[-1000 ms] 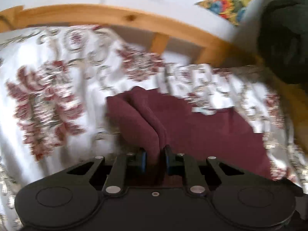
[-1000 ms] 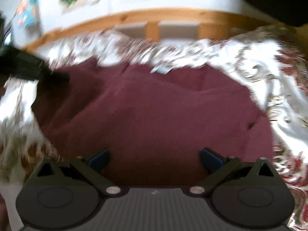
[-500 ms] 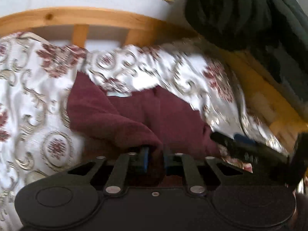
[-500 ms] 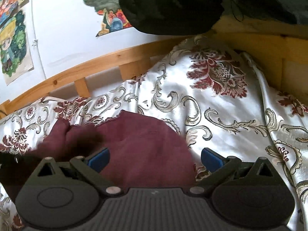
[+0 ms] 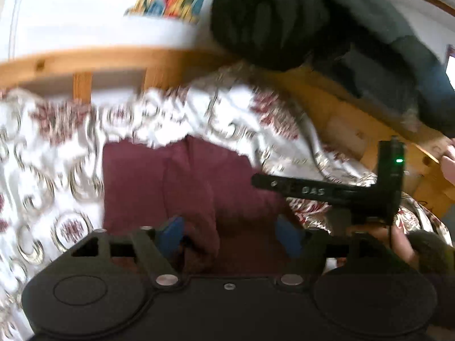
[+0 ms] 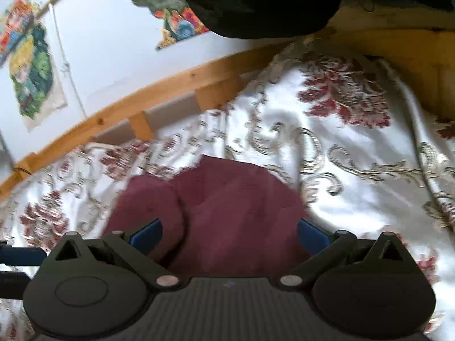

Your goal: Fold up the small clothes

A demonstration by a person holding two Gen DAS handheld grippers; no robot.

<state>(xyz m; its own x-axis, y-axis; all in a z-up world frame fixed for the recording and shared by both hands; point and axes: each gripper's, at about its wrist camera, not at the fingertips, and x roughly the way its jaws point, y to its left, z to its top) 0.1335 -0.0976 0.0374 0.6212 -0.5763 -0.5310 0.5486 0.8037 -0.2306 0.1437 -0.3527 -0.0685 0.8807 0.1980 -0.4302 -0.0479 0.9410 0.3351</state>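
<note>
Far left, the bed's floral cover [image 5: 51,176] spreads out pale, with dark red blooms and grey scrolls, smeared by blur. Behind it runs the wooden bed rail [image 5: 85,56], and above that a white wall with a bright coloured picture [image 5: 173,2].

Moving in, here is the maroon garment [image 5: 159,182]. It lies on the cover in the middle of my left view, folded in on itself, with a soft ridge running down toward me. My left gripper [image 5: 230,234] sits right over its near edge, and its fingers [image 5: 170,228] are spreading apart as I speak. The ridge of cloth lies between the blue pads, but neither pad presses on it, so I have let go.

Further right in that view, my right gripper [image 5: 327,190] reaches in from the side, a black bar with a small green light on it, my hand [image 5: 398,241] under it. Above hangs a dark bulky bundle [image 5: 273,20] over the rail.

From the right wrist, the garment [image 6: 233,207] lies just ahead, a rounded flap overlapping its left part. That gripper's fingers [image 6: 146,233] stand wide, one blue pad at each side of the cloth, gripping nothing. To the right the cover [image 6: 355,170] lies smooth and shiny, running up to the wooden footboard [image 6: 412,56].
</note>
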